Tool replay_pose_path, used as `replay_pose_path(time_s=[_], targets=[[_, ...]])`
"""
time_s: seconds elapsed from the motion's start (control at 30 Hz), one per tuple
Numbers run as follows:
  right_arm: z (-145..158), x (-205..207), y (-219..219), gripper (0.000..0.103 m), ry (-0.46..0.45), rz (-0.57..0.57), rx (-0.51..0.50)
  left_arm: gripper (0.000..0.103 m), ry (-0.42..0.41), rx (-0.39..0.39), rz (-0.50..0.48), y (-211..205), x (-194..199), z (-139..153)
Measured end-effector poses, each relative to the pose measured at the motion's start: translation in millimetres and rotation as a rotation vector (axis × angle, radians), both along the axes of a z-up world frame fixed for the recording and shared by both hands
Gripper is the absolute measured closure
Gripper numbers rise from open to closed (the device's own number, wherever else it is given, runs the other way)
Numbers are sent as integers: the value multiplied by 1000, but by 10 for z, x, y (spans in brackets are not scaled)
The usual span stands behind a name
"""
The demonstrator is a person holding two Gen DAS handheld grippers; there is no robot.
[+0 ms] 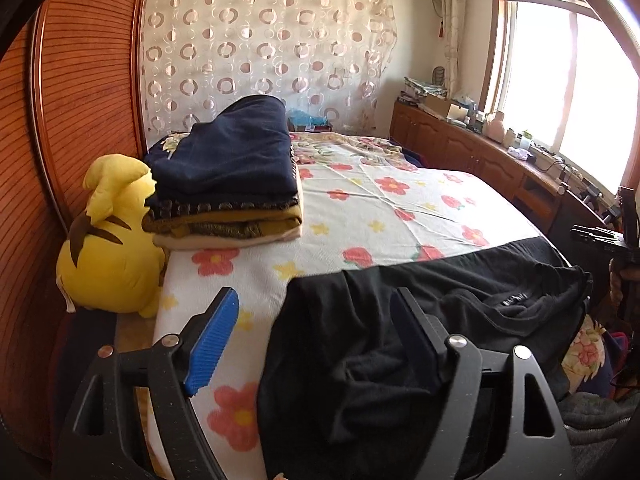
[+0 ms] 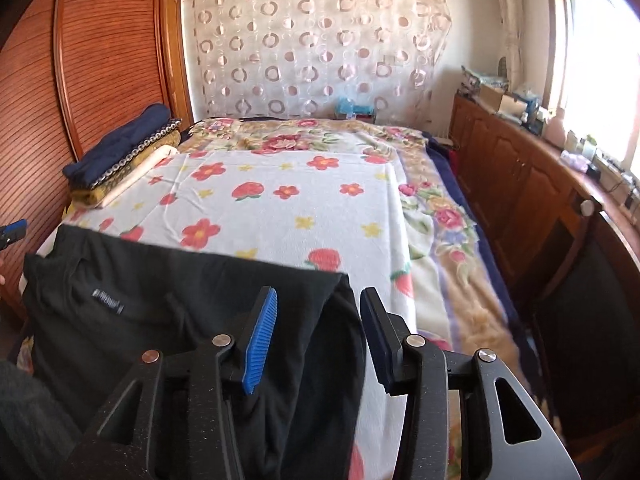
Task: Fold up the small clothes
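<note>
On flowered bedspread (image 2: 280,208), black garment (image 2: 168,292) lies spread.

The left tool (image 1: 316,336) is built of matte black, lightly speckled plastic arms with triangular cut-outs near their bases; round silver screw heads mark the pivots, two on each side; one finger carries a bright blue ribbed pad (image 1: 212,344), the other a dark navy pad seen edge-on. The right tool (image 2: 318,340) has the same make: black speckled arms, triangular openings, silver pivot screws, a blue ribbed pad (image 2: 260,344) on one finger and a dark navy pad (image 2: 378,344) on the other; at the lower corner of each view lies grey, coarse-knit fabric (image 2: 28,420), seemingly the person's clothing.
</note>
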State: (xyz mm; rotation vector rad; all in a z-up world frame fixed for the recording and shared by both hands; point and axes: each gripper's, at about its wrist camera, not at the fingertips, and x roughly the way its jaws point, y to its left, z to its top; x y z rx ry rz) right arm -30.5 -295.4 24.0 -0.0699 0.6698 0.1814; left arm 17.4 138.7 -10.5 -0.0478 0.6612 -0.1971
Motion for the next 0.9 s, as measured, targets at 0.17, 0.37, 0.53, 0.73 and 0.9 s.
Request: replay_pose_path(time_s=[0.17, 0.37, 0.53, 0.73, 0.9], targets=[[-282, 331, 29, 56, 51, -6, 14, 24, 74, 60, 15, -3, 373, -145], [-375, 644, -22, 55, 96, -21, 34, 24, 170, 61, -1, -31, 720, -353], [-403, 809, 8, 52, 126, -10, 55, 24, 205, 94, -21, -123, 815, -445], [-425, 806, 1, 48, 131, -15, 52, 24, 245, 96, -28, -112, 837, -573], [-443, 842, 37, 44, 141, -3, 48, 24, 268, 69, -29, -55, 847, -647]])
